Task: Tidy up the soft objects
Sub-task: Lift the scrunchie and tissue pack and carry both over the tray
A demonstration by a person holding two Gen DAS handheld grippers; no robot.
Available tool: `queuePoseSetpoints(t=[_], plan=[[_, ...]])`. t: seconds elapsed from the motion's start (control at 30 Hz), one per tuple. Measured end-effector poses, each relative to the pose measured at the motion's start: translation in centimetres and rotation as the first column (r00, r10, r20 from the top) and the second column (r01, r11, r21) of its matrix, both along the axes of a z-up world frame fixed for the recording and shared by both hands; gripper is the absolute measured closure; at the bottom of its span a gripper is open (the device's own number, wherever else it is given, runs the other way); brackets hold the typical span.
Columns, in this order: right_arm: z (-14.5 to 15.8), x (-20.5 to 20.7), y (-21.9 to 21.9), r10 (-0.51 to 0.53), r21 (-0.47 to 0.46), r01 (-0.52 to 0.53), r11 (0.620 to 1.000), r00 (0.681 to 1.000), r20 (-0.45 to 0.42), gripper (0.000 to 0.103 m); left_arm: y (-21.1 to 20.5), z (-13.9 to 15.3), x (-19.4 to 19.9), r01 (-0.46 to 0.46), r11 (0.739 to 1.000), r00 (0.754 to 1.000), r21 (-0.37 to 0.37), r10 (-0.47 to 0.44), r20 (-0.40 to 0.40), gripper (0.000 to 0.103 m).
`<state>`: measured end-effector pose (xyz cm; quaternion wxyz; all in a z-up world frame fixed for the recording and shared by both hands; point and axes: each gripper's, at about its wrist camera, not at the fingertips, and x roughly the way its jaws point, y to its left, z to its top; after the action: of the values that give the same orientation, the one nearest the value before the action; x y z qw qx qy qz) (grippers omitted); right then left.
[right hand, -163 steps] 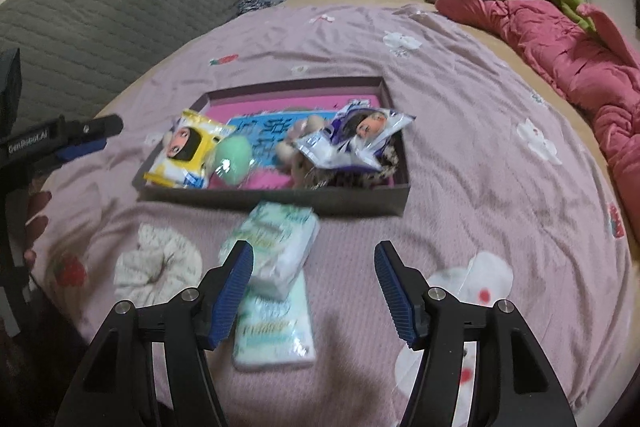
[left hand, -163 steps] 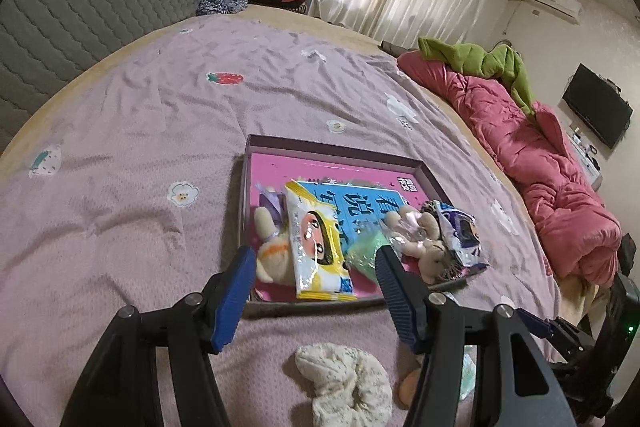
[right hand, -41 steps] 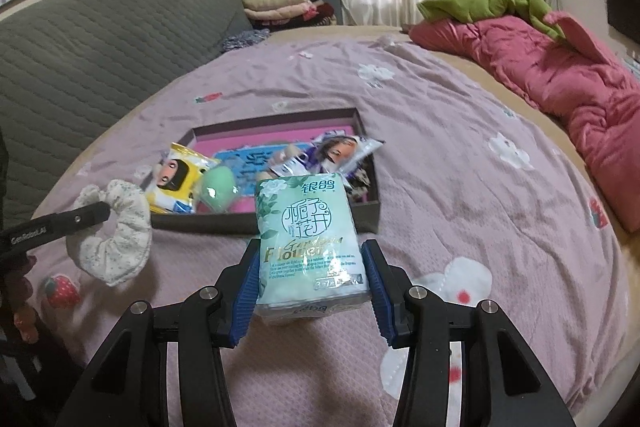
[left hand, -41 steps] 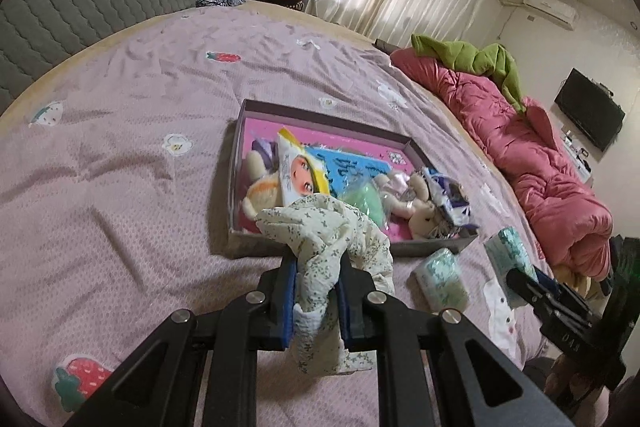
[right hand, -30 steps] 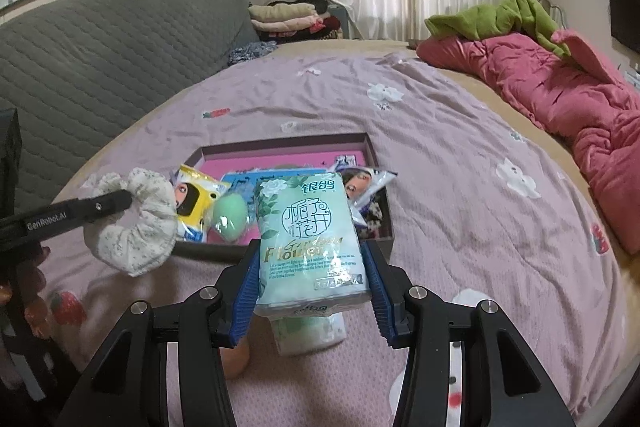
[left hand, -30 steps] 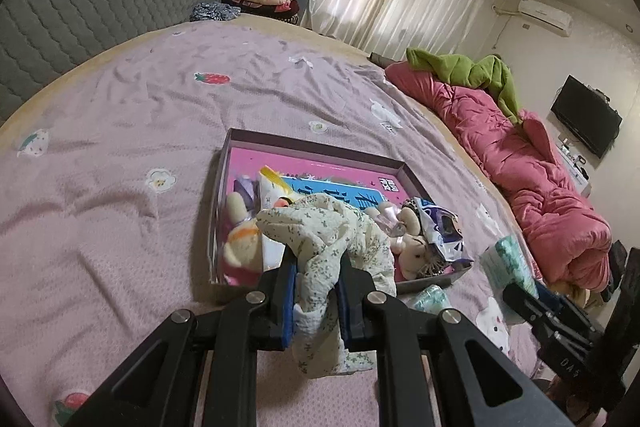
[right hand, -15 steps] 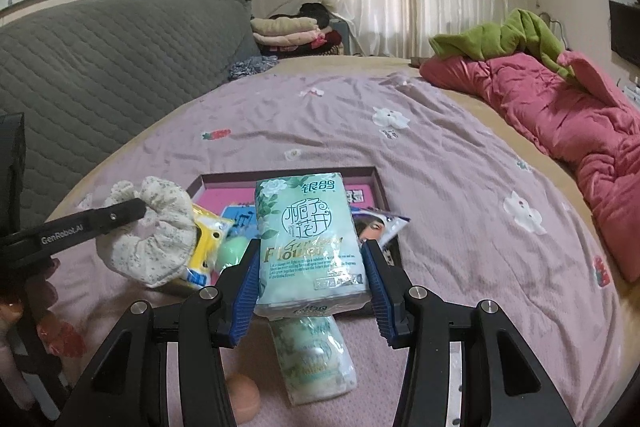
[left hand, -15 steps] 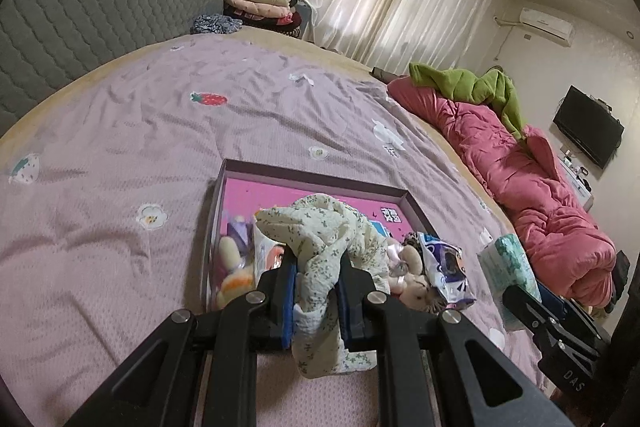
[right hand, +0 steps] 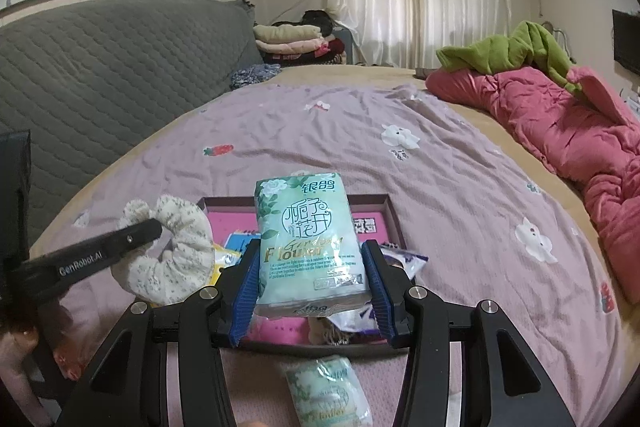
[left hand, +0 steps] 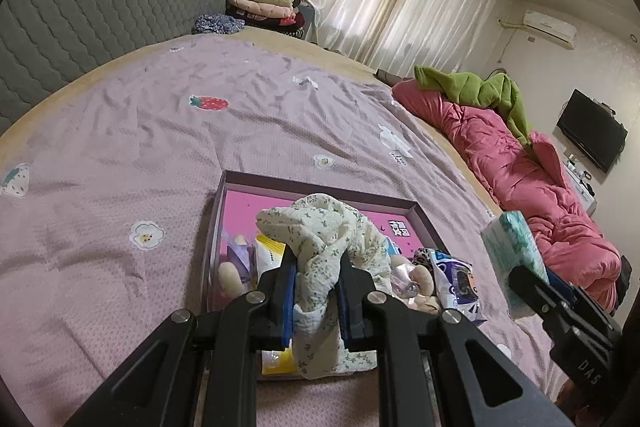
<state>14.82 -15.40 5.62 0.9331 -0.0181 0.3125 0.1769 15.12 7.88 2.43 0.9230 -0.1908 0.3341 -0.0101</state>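
My left gripper (left hand: pixel 316 285) is shut on a cream floral scrunchie (left hand: pixel 326 243) and holds it above the near part of the shallow box (left hand: pixel 320 189) with the pink floor. In the right wrist view the same scrunchie (right hand: pixel 172 251) hangs at the left, over the box (right hand: pixel 394 217). My right gripper (right hand: pixel 312 285) is shut on a mint-green tissue pack (right hand: pixel 308 239), held upright over the box. The box holds a yellow packet (left hand: pixel 270 247), a plush toy (left hand: pixel 230 277) and a purple packet (left hand: pixel 456 277). A second tissue pack (right hand: pixel 332 393) lies on the bedspread below my right gripper.
The box sits on a purple bedspread (left hand: pixel 140 147) with flower and strawberry prints. A pink duvet (right hand: pixel 560 123) with a green blanket (right hand: pixel 516 53) lies along the right. A grey quilted headboard (right hand: pixel 100 67) stands at the left, with folded clothes (right hand: pixel 292 45) behind.
Both grippers have moved forward toward the box with their loads. The box now lies right under the scrunchie and the tissue pack. Both grips are unchanged.
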Motion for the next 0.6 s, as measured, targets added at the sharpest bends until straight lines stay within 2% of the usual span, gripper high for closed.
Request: queuePoseSetpoints(t=[0.47, 0.6], plan=[[-1.2, 2.0, 1.9, 0.013, -0.017, -0.014, 1.0, 1.0, -0.02, 0.052, -0.2, -1.6, 1.3, 0.013, 1.0, 0.999, 0.015, -0.012, -0.047, 0.086], [-2.9, 3.0, 2.3, 0.012, -0.034, -0.015, 0.999, 0.996, -0.084, 0.052, -0.7, -2.2, 1.8, 0.027, 0.999, 0.997, 0.041, -0.024, -0.071, 0.086]])
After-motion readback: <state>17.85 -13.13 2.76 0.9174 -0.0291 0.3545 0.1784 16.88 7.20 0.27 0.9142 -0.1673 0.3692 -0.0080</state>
